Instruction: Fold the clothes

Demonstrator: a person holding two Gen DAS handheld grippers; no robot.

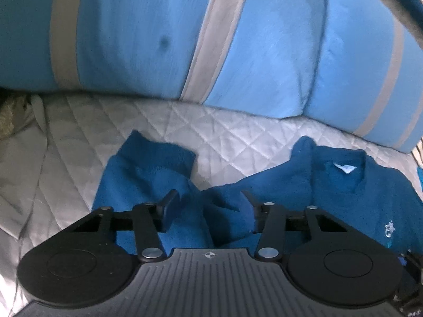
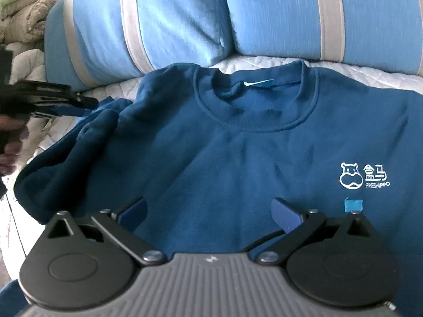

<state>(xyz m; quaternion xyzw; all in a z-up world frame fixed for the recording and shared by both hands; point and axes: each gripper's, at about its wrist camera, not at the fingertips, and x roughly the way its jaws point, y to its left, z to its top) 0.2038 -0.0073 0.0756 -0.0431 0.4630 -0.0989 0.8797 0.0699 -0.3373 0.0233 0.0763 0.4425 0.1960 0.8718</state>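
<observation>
My left gripper (image 1: 208, 206) stood half open around the sweatshirt (image 2: 224, 145) sleeve (image 1: 148, 169), not pinching; my right gripper (image 2: 208, 211) hovered open above the chest. Next, I judged, I must pinch the sleeve and fold it inward.

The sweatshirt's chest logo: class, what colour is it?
White, on the dark blue sweatshirt; the logo shows best in the right wrist view.
</observation>
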